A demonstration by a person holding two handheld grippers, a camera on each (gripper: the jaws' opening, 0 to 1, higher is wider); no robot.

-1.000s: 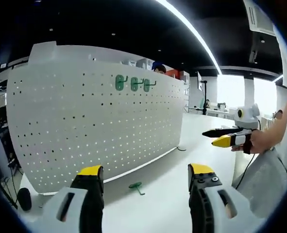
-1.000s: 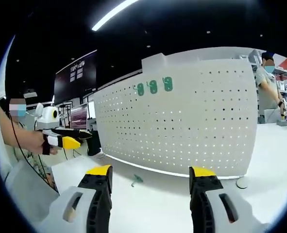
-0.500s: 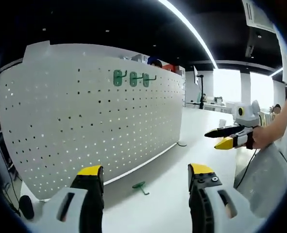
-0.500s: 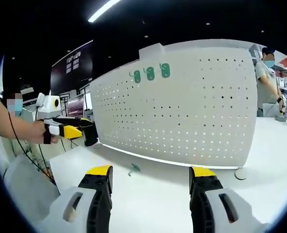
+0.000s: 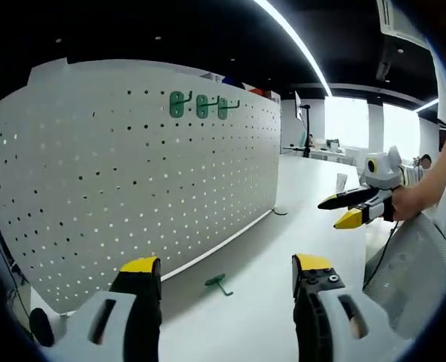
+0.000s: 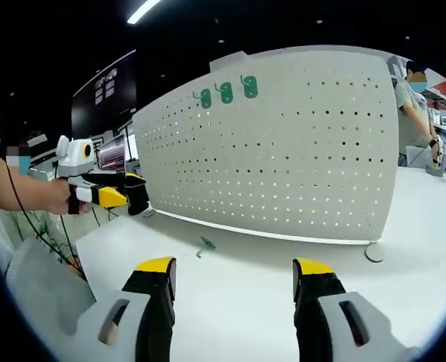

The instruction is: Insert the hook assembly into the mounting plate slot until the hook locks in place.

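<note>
Left gripper view: pegboard (image 5: 132, 173) looms larger than before.

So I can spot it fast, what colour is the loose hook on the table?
Green hook; clearest in the left gripper view.

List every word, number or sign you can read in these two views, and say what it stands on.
Wall sign behind the pegboard, right gripper view: pale rows of print, too small and blurred to read.
Pegboard, green hooks, grippers, table: no lettering seen.
</note>
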